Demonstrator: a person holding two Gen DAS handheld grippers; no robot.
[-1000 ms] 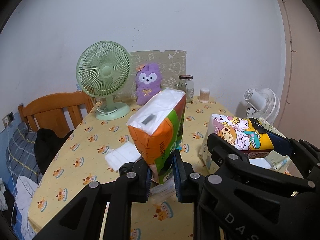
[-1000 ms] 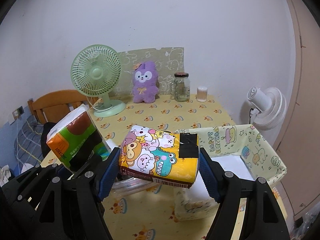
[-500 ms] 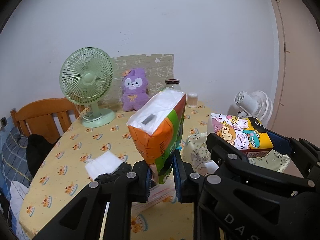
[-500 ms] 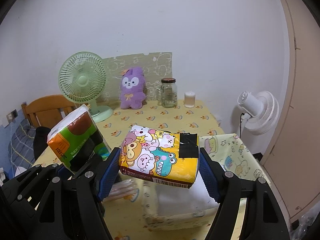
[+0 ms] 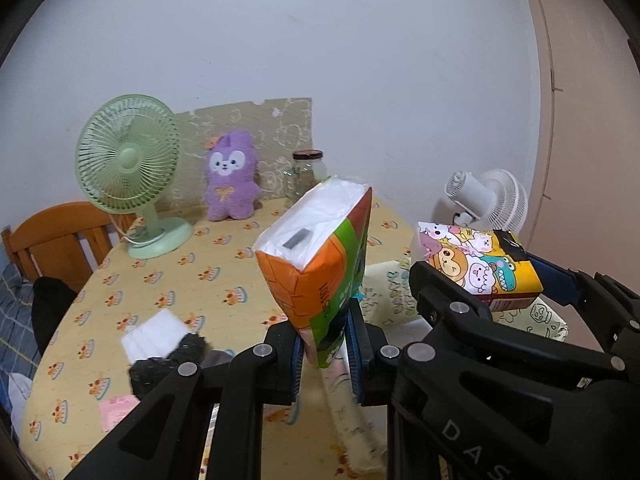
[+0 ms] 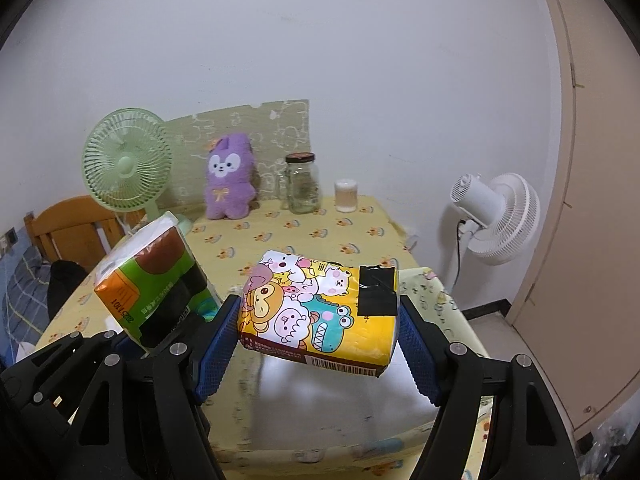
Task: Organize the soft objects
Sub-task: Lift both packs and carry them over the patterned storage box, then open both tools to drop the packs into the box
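Two packs of tissues are in the air above the yellow tablecloth [image 6: 320, 236] with cake pattern. On the left, the left gripper [image 5: 323, 354] pinches narrowly the bottom corner of the orange and green plastic tissue pack [image 5: 320, 256]; its long axis stands nearly upright, leaning away. The right wrist view shows "2025-11-01" printed on its end. On the right, the right gripper [image 6: 318, 336] clamps wide the yellow cartoon-animal tissue pack [image 6: 320, 312], long axis level, across the fingers, above the pale yellow fabric box [image 6: 424, 292]. A barcode and black tape are visible only in the right view.
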